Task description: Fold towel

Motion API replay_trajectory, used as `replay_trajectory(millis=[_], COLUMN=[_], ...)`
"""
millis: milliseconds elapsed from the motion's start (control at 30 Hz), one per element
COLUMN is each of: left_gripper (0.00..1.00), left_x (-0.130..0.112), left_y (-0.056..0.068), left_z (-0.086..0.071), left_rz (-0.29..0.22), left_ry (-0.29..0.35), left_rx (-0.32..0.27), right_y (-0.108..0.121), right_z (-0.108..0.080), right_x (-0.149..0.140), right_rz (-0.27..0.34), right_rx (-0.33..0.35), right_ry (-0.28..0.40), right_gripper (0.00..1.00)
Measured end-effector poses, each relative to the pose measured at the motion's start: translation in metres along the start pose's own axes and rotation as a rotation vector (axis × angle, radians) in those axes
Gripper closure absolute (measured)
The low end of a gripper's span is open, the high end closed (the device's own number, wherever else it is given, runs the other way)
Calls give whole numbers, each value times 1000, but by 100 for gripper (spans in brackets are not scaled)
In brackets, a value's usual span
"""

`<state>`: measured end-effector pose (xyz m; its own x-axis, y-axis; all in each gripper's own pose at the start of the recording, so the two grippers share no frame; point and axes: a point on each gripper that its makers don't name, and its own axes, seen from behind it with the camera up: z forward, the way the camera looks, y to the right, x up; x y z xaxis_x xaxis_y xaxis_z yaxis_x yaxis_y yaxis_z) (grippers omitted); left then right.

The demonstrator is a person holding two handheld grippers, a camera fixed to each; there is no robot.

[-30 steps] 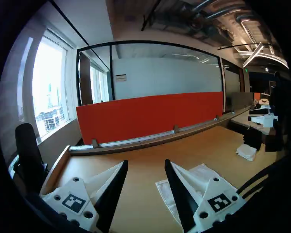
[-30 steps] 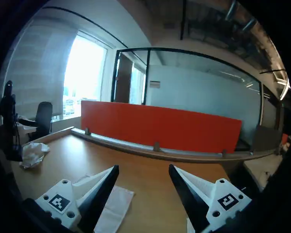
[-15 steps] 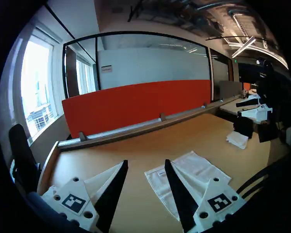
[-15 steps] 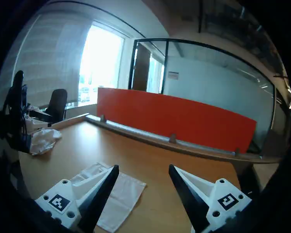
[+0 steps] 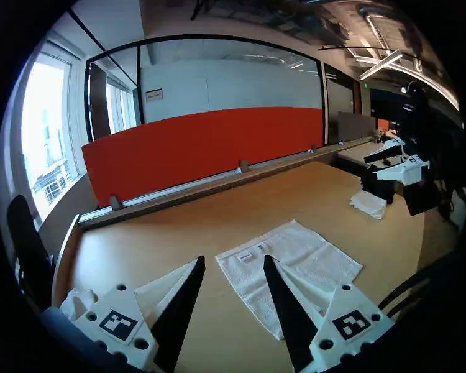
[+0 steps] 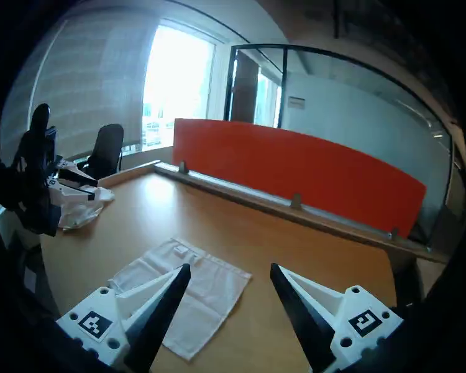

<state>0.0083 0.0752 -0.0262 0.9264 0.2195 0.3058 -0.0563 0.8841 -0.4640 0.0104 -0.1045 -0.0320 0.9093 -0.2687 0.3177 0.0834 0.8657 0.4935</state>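
Left gripper [image 5: 233,260] and right gripper [image 6: 230,267]: fingers apart, both empty, held over the desk [image 5: 171,230]. Towel [image 5: 301,248] lies spread flat just ahead, tag side up. Likely light, limp and prone to sag, so pinch the two near corners. Bare wood all round. Orange divider [image 5: 202,149] well behind it.

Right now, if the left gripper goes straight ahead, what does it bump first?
The left gripper would probably meet the wooden desk first, just beside the white towel; depth is unclear.
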Motion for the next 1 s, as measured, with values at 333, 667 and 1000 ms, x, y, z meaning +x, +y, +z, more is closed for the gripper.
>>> replay_trajectory(millis=[333,667,1000], left_gripper=[31,31,31], left_x=[-41,-76,-110], left_y=[13,32,47], left_z=[10,21,30], left_rz=[2,15,24], left_ry=[-89,-140,-191], left_rx=[-42,-83,-125], right_y=[-10,-25,-38], right_z=[6,16,26], right_x=[-40,-83,-119], right_rz=[17,15,18], right_rx=[38,65,89], right_ry=[-75,-138,-197], right_gripper=[0,1,0])
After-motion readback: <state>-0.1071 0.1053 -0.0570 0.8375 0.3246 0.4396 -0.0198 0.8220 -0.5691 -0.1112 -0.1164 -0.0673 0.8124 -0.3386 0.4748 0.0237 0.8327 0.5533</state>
